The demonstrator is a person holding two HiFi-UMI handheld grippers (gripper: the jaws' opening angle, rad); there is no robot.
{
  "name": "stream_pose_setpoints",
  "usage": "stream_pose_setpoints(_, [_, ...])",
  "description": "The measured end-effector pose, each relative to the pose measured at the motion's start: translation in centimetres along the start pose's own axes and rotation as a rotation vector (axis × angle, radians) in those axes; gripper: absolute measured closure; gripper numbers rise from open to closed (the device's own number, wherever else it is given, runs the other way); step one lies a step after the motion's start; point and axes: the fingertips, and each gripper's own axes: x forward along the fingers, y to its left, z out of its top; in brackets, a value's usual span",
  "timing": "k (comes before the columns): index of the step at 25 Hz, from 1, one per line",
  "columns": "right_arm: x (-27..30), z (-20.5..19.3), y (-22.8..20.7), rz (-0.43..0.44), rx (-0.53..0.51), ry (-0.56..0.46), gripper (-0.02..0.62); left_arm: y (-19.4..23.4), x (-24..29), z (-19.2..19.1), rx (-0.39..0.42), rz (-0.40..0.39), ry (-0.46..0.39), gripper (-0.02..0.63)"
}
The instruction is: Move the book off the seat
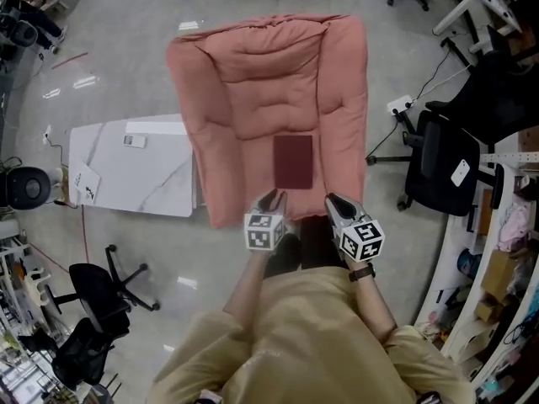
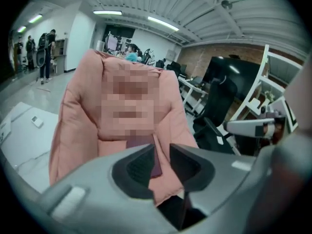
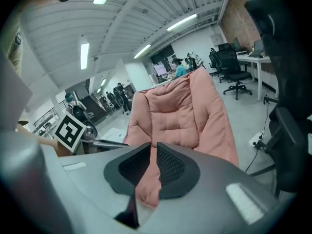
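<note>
A dark red book point(image 1: 293, 162) lies flat on the front part of the pink padded seat point(image 1: 253, 82). Both grippers hover just short of the seat's near edge, below the book. My left gripper point(image 1: 274, 197) has its jaws a little apart with nothing between them. In the left gripper view point(image 2: 162, 149) the book point(image 2: 139, 141) shows beyond the gap. My right gripper point(image 1: 334, 200) points at the seat's right side. Its jaws point(image 3: 153, 149) stand a narrow slit apart, empty, with the pink seat point(image 3: 175, 111) behind them.
A low white marble-look table point(image 1: 130, 167) stands against the seat's left side. A black office chair point(image 1: 442, 171) is close on the right, with a power strip point(image 1: 398, 104) and cable on the floor. Another black chair point(image 1: 97, 297) stands at lower left.
</note>
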Motion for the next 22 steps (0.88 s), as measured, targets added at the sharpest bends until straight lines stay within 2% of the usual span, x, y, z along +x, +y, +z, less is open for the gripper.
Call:
stream_pose_setpoints(6, [4.7,-1.0,-5.8,-0.005,0.114,-0.021,0.543,0.7,10.2,-1.6,-0.038,-0.009,0.126,0.405])
stream_pose_setpoints(11, [8.0,-1.8,-9.0,-0.006,0.151,0.006,0.525,1.2,18.4,-4.0,-0.049,-0.002,0.218,0.331])
stream_pose_setpoints(15, [8.9,-1.9,-11.2,-0.007,0.168,-0.004,0.515,2.6,23.8,-5.3,-0.077,0.058,0.241,0.296])
stream_pose_setpoints(22, [8.7,-2.8,-14.3,-0.024,0.184,-0.01,0.508,3.7,29.9,-8.1,-0.043,0.161,0.272,0.206])
